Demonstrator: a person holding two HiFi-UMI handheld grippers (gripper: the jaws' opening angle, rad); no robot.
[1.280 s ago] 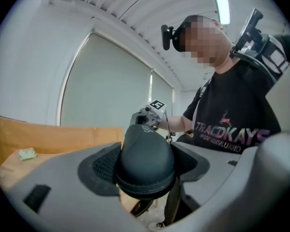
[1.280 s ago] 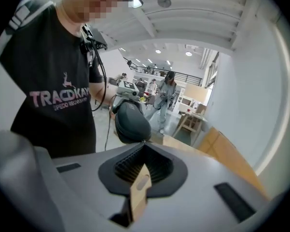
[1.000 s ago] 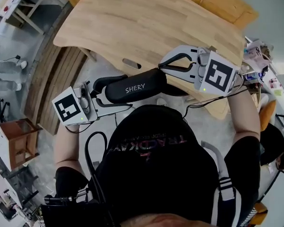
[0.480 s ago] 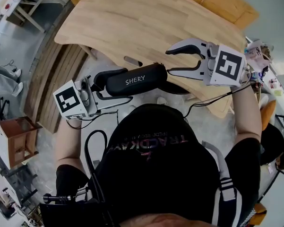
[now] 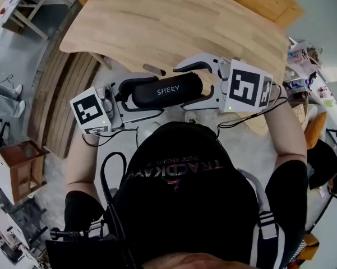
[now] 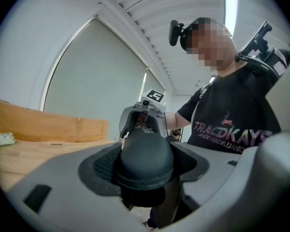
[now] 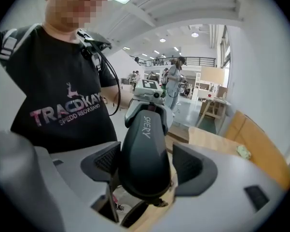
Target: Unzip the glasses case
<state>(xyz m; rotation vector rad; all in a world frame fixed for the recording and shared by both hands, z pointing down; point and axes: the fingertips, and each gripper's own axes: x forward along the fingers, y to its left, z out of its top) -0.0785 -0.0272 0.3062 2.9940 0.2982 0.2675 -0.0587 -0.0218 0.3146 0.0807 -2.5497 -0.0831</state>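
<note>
The black glasses case (image 5: 168,90) marked SHERY is held level in the air in front of the person's chest, just off the table's near edge. My left gripper (image 5: 129,97) is shut on its left end; in the left gripper view the pads (image 6: 102,166) press both sides of the case (image 6: 145,149). My right gripper (image 5: 184,87) straddles the right end, its jaws opening. In the right gripper view the case (image 7: 145,144) lies between the jaws of my right gripper (image 7: 147,162), and the right pad (image 7: 189,164) stands clear of it. The zipper pull is not visible.
The curved wooden table (image 5: 174,21) lies beyond the case, with a small pale object (image 7: 243,152) far back on it. The person's black shirt (image 5: 185,195) fills the near side. A brown stool (image 5: 17,161) stands on the floor to the left. Cables (image 5: 247,119) hang from the right gripper.
The right gripper was shut at the case's right end, opened and drew off to the right, then came back with open jaws around that end. The left gripper kept its hold.
</note>
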